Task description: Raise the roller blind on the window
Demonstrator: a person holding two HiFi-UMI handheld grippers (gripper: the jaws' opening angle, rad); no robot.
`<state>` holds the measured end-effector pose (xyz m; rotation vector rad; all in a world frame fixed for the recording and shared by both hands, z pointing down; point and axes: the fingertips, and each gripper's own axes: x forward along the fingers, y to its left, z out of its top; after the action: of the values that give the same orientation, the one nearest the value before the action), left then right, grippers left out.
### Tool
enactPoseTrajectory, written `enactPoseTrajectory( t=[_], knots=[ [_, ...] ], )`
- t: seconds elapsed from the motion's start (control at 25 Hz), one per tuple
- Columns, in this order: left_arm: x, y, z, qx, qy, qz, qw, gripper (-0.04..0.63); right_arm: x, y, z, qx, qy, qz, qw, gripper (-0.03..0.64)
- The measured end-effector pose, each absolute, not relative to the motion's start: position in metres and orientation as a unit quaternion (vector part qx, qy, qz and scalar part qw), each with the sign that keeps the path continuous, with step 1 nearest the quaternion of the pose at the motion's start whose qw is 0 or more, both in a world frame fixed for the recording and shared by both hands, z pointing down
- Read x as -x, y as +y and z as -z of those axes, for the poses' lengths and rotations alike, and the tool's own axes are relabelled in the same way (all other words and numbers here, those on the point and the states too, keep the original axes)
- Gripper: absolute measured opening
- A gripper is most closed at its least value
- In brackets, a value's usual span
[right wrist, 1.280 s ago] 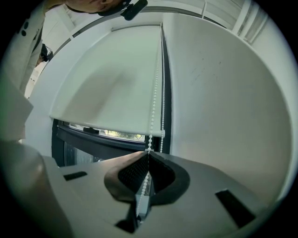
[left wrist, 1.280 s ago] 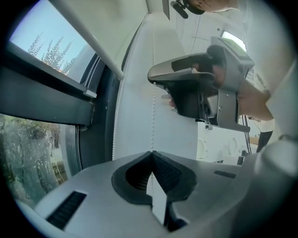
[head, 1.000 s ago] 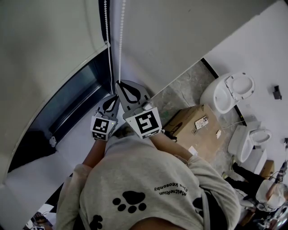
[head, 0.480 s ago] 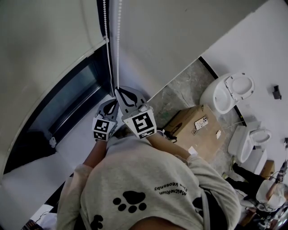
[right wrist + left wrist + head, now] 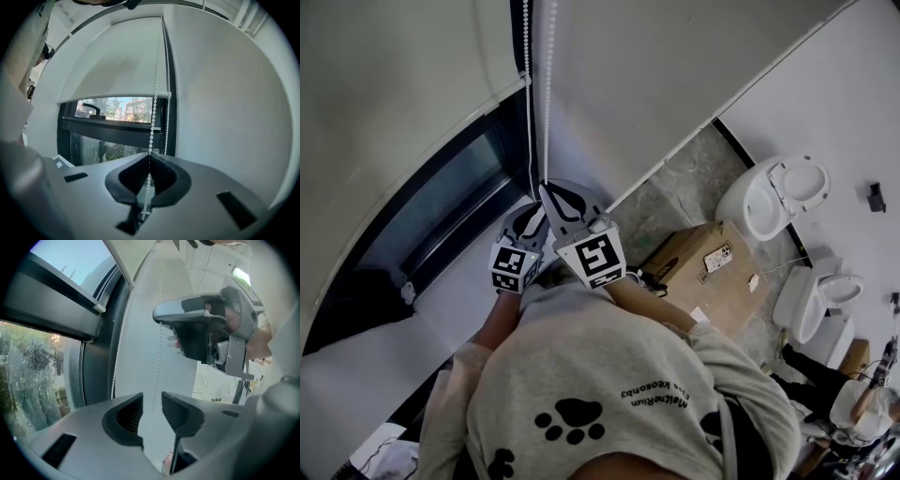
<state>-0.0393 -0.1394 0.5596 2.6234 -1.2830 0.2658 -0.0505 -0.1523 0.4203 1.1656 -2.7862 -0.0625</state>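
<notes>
Left gripper (image 5: 152, 403): jaws apart, and they have just been opening. One strand of the bead chain (image 5: 155, 93) runs down through the gap, and neither pad presses on it.
Right gripper (image 5: 149, 159): jaws together, clamped on that same strand. The beads enter at the pinch and hang out slack below it.
Relative placing: in the head view the two grippers sit close together at the chain. The right one's tips are on the strand and the left one is just beside and below it.
Bead chain: a loop hanging from the blind's top at the right edge of the window (image 5: 105, 140). The other strand (image 5: 167, 122) hangs free just beside the gripped one.
Roller blind (image 5: 112, 65): it covers the upper part of the window. Its bottom edge hangs above a bared band of glass and the dark frame, so it looks partly raised.
What changed: only the left grip. The chain now hangs on the right gripper alone.
Meaning for the task: this looks like the handover in a hand-over-hand pull. The right gripper anchors the chain so the blind cannot run back, which frees the left to take a new hold.
Next move, as a guess: the left gripper goes higher on the same strand, closes squarely on the beads, then pulls down.
Risk: catching the other strand would drive the blind the wrong way.
</notes>
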Motion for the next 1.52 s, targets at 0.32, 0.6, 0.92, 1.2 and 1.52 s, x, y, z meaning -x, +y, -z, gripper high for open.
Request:
enactPoseTrajectory(
  t=[0.32, 0.6, 0.92, 1.2, 1.52],
  knots=[
    [0.055, -0.132, -0.502, -0.897, -0.422, -0.043, 0.124, 0.147, 0.053, -0.148, -0.421, -0.379, -0.924, 0.019, 0.053, 0.009],
    [0.072, -0.136, -0.409, -0.904, -0.419, 0.007, 0.09, 0.124, 0.053, -0.149, -0.42, -0.379, -0.924, 0.017, 0.048, 0.009],
    [0.049, -0.148, -0.322, -0.922, -0.385, 0.02, 0.037, 0.109, 0.057, -0.15, -0.42, -0.375, -0.925, 0.023, 0.048, 0.009],
    [0.043, -0.157, -0.274, -0.923, -0.384, 0.022, 0.0, 0.086, 0.06, -0.148, -0.422, -0.371, -0.927, 0.023, 0.048, 0.009],
    [0.039, -0.16, -0.247, -0.923, -0.384, 0.008, -0.04, 0.014, 0.06, -0.152, -0.421, -0.37, -0.927, 0.024, 0.05, 0.009]
  ],
)
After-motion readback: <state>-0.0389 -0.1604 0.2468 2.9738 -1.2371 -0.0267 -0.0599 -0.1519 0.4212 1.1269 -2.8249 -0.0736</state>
